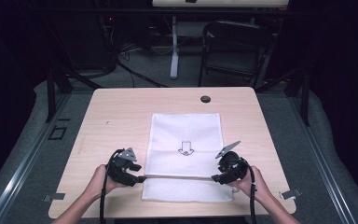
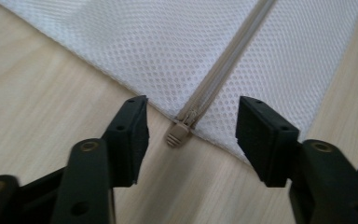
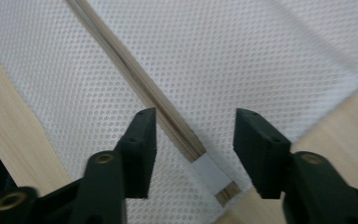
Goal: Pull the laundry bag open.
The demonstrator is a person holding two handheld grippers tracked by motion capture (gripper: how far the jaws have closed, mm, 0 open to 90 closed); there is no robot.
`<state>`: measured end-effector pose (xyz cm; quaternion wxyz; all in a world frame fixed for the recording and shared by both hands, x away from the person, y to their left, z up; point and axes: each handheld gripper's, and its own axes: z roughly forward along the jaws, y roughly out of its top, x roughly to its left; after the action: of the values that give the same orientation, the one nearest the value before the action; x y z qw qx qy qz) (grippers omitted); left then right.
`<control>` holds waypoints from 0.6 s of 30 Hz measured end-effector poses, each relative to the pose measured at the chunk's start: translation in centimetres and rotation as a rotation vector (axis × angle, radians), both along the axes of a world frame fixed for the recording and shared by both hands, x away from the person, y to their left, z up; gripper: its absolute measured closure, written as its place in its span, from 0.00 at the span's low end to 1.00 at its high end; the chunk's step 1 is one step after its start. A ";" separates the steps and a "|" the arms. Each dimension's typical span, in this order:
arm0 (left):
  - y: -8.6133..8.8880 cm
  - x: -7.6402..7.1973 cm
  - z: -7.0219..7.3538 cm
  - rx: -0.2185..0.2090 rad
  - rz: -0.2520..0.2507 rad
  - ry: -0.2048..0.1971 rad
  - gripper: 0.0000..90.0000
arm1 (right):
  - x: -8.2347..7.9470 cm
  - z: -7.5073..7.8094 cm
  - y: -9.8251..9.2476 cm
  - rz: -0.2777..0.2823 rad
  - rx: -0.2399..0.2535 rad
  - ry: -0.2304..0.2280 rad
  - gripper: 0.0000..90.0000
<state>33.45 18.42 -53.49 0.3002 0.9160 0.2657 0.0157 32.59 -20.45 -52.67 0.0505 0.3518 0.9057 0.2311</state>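
Holding: a person holds a gripper in each hand, low at the near edge of the bench (image 1: 121, 112).
Left gripper (image 2: 192, 135): its jaws stand apart with nothing pinched. The little tan zipper pull (image 2: 179, 132) sits on the wood between them, not touched.
Right gripper (image 3: 196, 140): its jaws stand apart too. The far end of the zipper (image 3: 140, 88), with its white end patch (image 3: 210, 171), lies between them, not squeezed.
Mesh bag (image 1: 185, 140): a white net bag lies flat in the middle of the bench. The zipper runs across its near part, from one gripper to the other.
Arrow mark (image 1: 185, 148): a small arrow drawn on the bag points toward the person.
Done so far: the zipper looks shut all the way, and the pull rests at the left end of the bag.
Left to do: I think the zipper work looks finished, or not begun if the bag is to be opened; I cannot tell which.
Hole (image 1: 205, 99): a dark round hole sits near the far edge of the bench.
Chair (image 1: 233, 46): a dark chair stands on the floor behind the bench.
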 end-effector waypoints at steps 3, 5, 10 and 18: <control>0.3 -0.4 0.8 -0.001 0.052 -0.005 0.29 | -0.3 1.1 -0.6 -0.024 0.006 -0.022 0.33; 0.6 -0.8 1.4 0.001 0.091 -0.005 0.21 | -0.6 1.8 -1.0 -0.036 -0.008 -0.049 0.20; 1.5 -2.0 2.6 0.003 0.186 -0.016 0.11 | -1.7 2.3 -3.7 -0.115 0.020 -0.056 0.05; 3.3 -3.2 2.4 0.007 0.282 -0.016 0.07 | -5.0 2.3 -8.7 -0.258 0.032 -0.101 0.00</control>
<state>30.28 21.71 -51.13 0.2941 0.8705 0.3891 0.0661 27.56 -29.14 -50.38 0.1195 0.4539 0.8455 0.2545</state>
